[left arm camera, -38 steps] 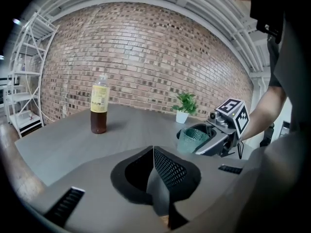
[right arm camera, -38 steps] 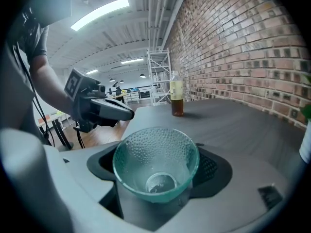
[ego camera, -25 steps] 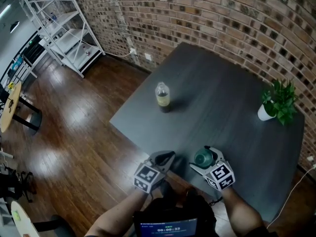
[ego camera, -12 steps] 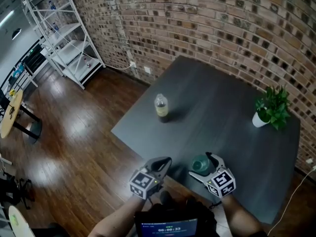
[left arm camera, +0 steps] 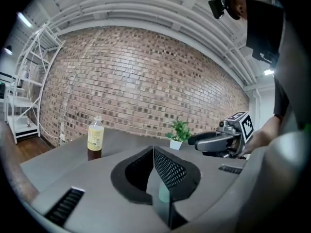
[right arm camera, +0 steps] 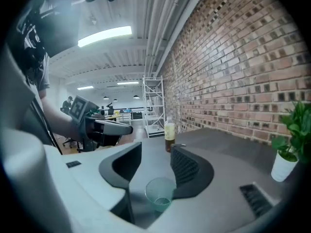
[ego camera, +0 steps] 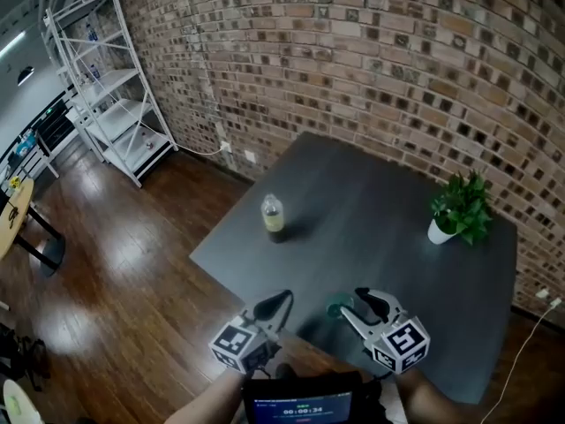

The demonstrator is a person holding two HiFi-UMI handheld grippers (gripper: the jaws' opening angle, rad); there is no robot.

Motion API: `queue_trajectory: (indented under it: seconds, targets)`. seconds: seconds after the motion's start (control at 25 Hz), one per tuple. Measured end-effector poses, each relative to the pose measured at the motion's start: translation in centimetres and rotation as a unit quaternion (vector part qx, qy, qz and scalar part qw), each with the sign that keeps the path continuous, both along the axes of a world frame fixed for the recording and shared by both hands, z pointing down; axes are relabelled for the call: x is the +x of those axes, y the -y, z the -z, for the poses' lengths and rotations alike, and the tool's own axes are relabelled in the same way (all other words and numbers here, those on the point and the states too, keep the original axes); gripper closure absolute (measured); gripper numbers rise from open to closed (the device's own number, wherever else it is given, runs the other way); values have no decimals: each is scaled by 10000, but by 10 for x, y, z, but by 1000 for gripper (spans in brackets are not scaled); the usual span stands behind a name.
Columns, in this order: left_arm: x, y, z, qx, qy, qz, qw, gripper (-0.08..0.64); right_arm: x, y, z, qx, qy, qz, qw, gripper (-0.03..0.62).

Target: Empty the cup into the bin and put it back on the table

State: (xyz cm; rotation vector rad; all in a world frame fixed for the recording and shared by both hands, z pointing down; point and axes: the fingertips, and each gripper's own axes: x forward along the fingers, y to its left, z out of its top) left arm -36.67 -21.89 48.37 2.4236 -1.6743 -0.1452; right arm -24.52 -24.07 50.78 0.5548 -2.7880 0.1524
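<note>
the left gripper [left arm camera: 154,152] has its jaws together, with nothing in them. the right gripper [right arm camera: 156,152] has its jaws half apart; they were just closing, and they hold nothing. the cup [right arm camera: 159,193] stands upright on the table [ego camera: 397,193], below and just ahead of the right gripper, and it looks empty. the left gripper is further from it.

The dark blue-edged screen [ego camera: 302,405] low in my head view shows a timer, apparently 00:00:34. The clear plastic bottle's [ego camera: 273,216] yellow label [left arm camera: 95,139] is unreadable.
</note>
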Motion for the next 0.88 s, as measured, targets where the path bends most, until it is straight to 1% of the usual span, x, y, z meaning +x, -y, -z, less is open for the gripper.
queue_trajectory:
  seconds: [0.04, 0.08, 0.12, 0.24, 0.28, 0.32, 0.48, 0.56, 0.6, 0.64, 0.76, 0.88]
  targets:
    - [0, -1, 3, 70, -26, 1, 10000, 560, 1, -1, 8, 66, 44, -15, 10000, 408]
    - [1, -2, 6, 124, -36, -6, 9999, 560, 2, -3, 15, 114, 93, -27, 9999, 456]
    - [2, -3, 10, 145, -39, -17, 9999, 560, 4, -5, 21, 141, 143, -28, 9998, 489]
    - [7, -7, 20, 212, -169, -94, 9996, 560, 9, -9, 38, 164, 296, -6, 9994, 491]
    - [9, -8, 23, 266, -218, -147, 9993, 560, 12, -9, 43, 191, 341, -6, 9992, 515]
    - [12, -8, 26, 312, -214, -203, 9991, 560, 14, -7, 47, 227, 376, -9, 9990, 554]
    - [25, -12, 33, 395, -49, -331, 9987, 560, 23, -7, 52, 238, 419, -22, 9988, 554]
    - [28, -13, 39, 424, -73, -357, 9984, 560, 25, -9, 57, 248, 443, -29, 9987, 554]
    - [29, -14, 43, 431, -85, -364, 9984, 560, 26, -9, 61, 272, 468, -48, 9985, 581]
    - [31, -14, 47, 432, -94, -369, 9983, 560, 26, -10, 65, 300, 501, -69, 9983, 592]
    - [35, -12, 61, 439, -129, -387, 9982, 560, 29, -8, 75, 321, 546, -97, 9979, 592]
    - [37, -9, 82, 520, -178, -410, 9976, 560, 31, -5, 85, 258, 427, -90, 9987, 592]
